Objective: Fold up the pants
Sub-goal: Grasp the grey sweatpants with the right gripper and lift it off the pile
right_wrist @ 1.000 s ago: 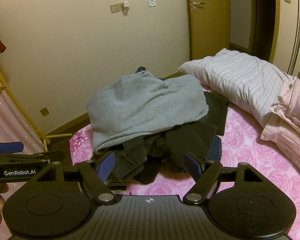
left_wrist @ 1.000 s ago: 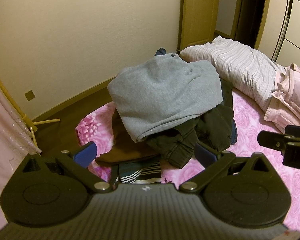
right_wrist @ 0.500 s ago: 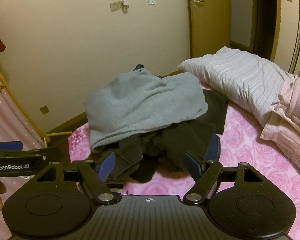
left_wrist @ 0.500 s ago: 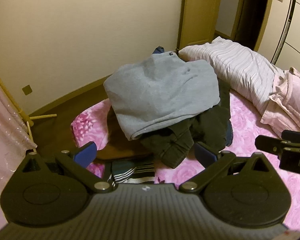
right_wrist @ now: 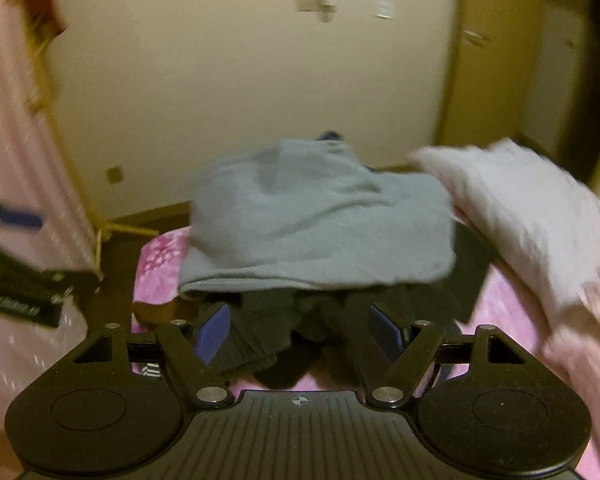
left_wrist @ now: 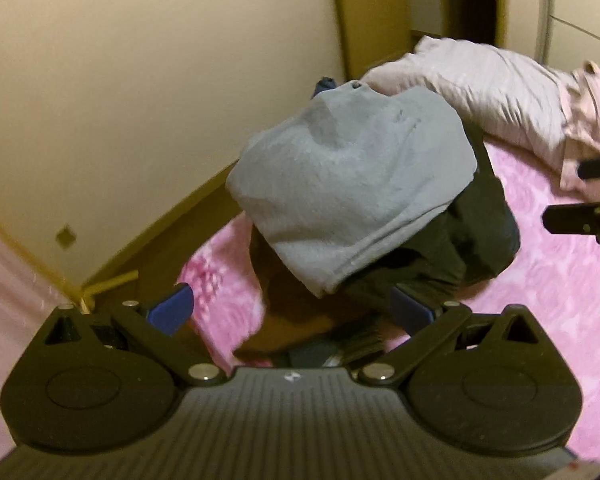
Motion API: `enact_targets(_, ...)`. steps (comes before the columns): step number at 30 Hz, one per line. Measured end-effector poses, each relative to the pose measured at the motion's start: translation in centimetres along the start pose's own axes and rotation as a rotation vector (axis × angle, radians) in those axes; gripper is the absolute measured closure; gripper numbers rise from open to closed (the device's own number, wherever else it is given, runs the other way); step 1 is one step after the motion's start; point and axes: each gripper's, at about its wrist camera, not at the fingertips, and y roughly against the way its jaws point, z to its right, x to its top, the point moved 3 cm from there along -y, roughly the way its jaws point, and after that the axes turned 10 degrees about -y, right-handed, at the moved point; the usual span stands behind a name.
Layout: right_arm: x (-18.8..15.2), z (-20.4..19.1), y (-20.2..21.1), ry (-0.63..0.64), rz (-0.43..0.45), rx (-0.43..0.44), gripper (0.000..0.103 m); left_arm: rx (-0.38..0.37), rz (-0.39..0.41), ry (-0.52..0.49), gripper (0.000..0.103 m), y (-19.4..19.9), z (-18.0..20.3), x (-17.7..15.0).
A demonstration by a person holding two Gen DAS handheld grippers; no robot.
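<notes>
Your left gripper (left_wrist: pixel 292 310) stands wide open with its blue pads (left_wrist: pixel 170 314) holding nothing, angled down at the near edge of the pink floral bedspread (left_wrist: pixel 548 300). Your right gripper (right_wrist: pixel 300 330) is just as wide open and empty, and the crumpled dark pants (right_wrist: pixel 296 332) lie straight ahead of it, showing between the two fingers but not gripped. From the left gripper the same dark pants (left_wrist: pixel 472 240) sit ahead and to the right, just beyond its right finger. A brown garment (left_wrist: pixel 300 316) and a bit of striped cloth (left_wrist: pixel 360 344) lie nearest, between the left fingers. On top of the pants, further off, rests a folded grey fleece garment (left_wrist: pixel 352 184), covering most of the heap. Beyond it to the right lies a pale striped quilt (left_wrist: pixel 496 92), and behind that the cream wall (left_wrist: pixel 140 80). Both views are blurred.
</notes>
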Motion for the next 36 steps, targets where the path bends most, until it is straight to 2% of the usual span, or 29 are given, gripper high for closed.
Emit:
enact_targets(6,0.3,-3.7,-7.8,0.199,-0.057,0.028,0.03,-0.08,0.012,-0.127,0.001,-8.1,-3.2,0.4)
enact_targets(10,-0.6,-6.3,-13.8,0.428,-0.094,0.011,0.03,-0.102,0.001,-0.225,0.001,-13.5,-4.9,0.4)
enact_targets(16,-3.6,-8.4,-20.3,0.796,-0.135,-0.027,0.03,-0.169,-0.007,-0.253,0.001,-17.8,-6.8,-0.7)
enact_targets(17,-3.8,-8.4,-20.8,0.831,-0.136,-0.03,0.032,-0.18,-0.006,-0.245,0.001,-18.0,-7.1,-0.9)
enact_targets(18,-3.8,-8.3,-21.1,0.837,-0.134,-0.026,0.039,-0.189,-0.009,-0.234,0.001,-18.2,-7.4,-1.1)
enact_targets(19,-3.4,-7.9,-21.0,0.807,-0.115,-0.028,0.064,-0.195,-0.013,-0.223,0.001,-18.2,-7.7,-1.3)
enact_targets(20,-2.6,-7.4,-20.7,0.755,-0.106,-0.022,0.077,-0.195,-0.01,-0.214,0.001,-18.1,-8.1,-1.4)
enact_targets(22,-1.1,-6.7,-19.3,0.681,-0.099,0.01,0.087,-0.195,0.008,-0.194,0.001,-17.3,-8.8,-1.5)
enact_targets(25,1.4,-6.1,-16.9,0.596,-0.035,0.019,0.09,-0.176,0.051,-0.152,0.001,-15.6,-10.1,-1.3)
enact_targets(30,6.1,-2.6,-11.8,0.317,0.106,0.004,0.094,-0.154,0.131,-0.107,0.001,-12.7,-10.8,1.1)
enact_targets(34,9.2,0.9,-5.5,0.11,0.256,-0.053,0.099,-0.167,0.244,-0.118,0.001,-8.7,-9.1,3.9)
enact_targets(36,9.6,3.2,-1.9,0.017,0.315,-0.082,0.1,-0.183,0.298,-0.126,0.001,-6.5,-7.7,5.1)
